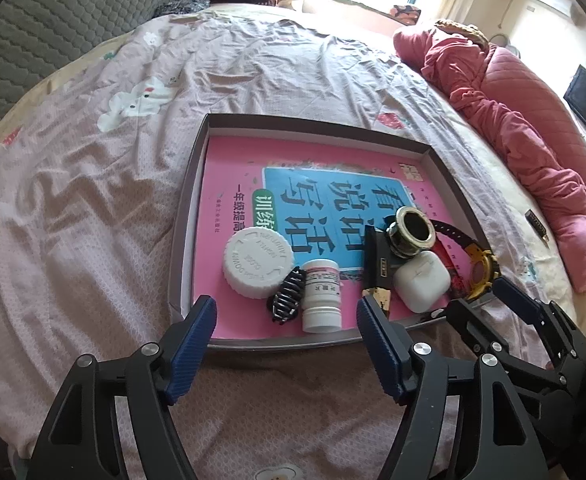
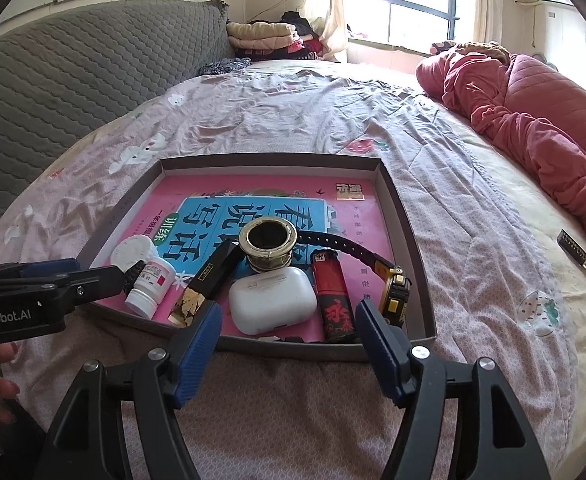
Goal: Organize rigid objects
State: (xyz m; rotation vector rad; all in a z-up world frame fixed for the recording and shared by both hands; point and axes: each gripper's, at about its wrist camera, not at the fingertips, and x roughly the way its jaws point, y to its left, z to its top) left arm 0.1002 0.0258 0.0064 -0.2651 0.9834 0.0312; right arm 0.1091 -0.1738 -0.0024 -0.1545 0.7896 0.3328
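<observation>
With both the left gripper (image 1: 287, 316) and the right gripper (image 2: 289, 322) held spread and empty, the task is judged nearly done: the pill bottle (image 1: 321, 296), lighter (image 2: 331, 296) and earbud case (image 2: 273, 304) are gathered in the shallow box (image 2: 407, 240), and only a small dark object (image 2: 573, 248) at three o'clock is left on the bed.

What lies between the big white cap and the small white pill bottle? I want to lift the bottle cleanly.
A black claw hair clip lies between the white cap and the pill bottle, seemingly touching both. The left wrist view shows it best.
</observation>
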